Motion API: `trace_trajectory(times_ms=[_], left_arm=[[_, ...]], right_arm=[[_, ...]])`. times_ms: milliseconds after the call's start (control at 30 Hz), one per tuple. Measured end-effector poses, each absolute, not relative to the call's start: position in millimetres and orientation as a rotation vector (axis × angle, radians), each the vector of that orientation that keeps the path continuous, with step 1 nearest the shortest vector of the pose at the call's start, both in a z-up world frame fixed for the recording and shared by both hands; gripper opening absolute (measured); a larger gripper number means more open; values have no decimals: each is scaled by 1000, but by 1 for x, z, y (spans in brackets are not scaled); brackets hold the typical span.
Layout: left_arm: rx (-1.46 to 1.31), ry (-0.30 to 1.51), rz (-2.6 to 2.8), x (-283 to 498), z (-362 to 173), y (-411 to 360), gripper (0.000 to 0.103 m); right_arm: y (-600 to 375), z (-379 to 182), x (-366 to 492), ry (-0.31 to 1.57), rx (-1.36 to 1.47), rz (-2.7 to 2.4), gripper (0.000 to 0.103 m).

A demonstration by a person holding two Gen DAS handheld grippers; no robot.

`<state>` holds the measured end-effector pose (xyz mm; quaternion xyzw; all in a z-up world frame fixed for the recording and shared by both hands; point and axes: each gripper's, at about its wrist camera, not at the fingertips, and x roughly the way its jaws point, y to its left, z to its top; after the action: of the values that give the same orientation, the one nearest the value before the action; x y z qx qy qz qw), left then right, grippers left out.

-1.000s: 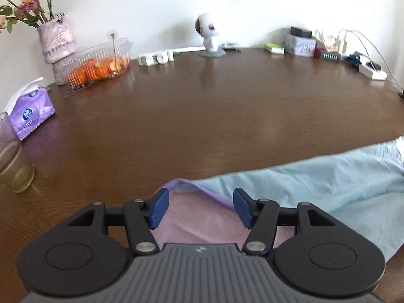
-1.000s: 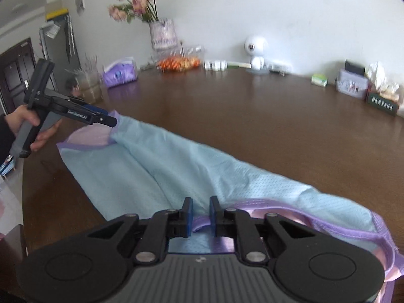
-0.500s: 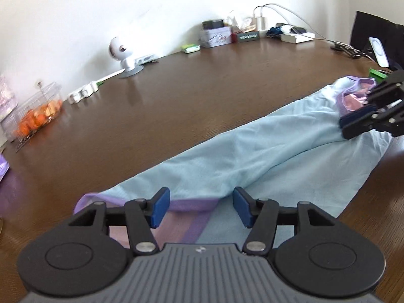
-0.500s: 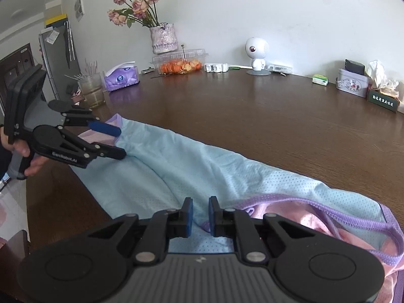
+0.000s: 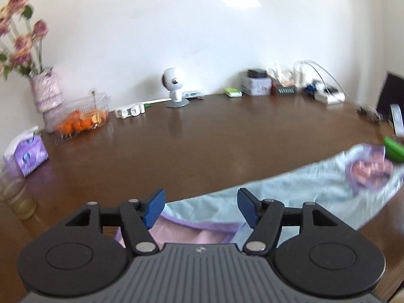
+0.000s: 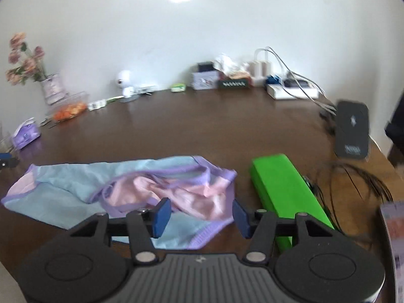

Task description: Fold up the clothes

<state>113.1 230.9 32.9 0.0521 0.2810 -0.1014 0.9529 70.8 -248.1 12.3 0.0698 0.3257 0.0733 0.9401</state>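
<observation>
Garment (image 6: 75, 189) in pale blue with purple trim lies stretched across a dark wooden surface (image 5: 202, 146), between two hand-held grippers.

In the left wrist view, the left hand-held gripper (image 5: 200, 208) hovers over the garment's near end, where a pink lining shows inside a purple edge; its blue pads are parted and opening, with cloth below the gap but not pinched. In the right wrist view, the right hand-held gripper (image 6: 200, 217) sits just above the other end, where pink fabric bunches inside the purple band; its pads are also apart and opening, gripping nothing. A bright green box (image 6: 285, 192) lies just right of the garment. A vase of flowers (image 5: 45, 93), a tissue pack (image 5: 27, 154) and a small white camera (image 5: 173, 85) stand along the far wall side.
</observation>
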Motion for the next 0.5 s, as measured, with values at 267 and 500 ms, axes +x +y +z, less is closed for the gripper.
trace_trajectory(times_ms=[267,500], left_arm=[[41,574,-431,99,19,71,65],[362,504,-655,63,-17,-68,57]], right_arm=[[-269,42,88,592,-180,282,52],[-272,54,147,763,-372,677,48]])
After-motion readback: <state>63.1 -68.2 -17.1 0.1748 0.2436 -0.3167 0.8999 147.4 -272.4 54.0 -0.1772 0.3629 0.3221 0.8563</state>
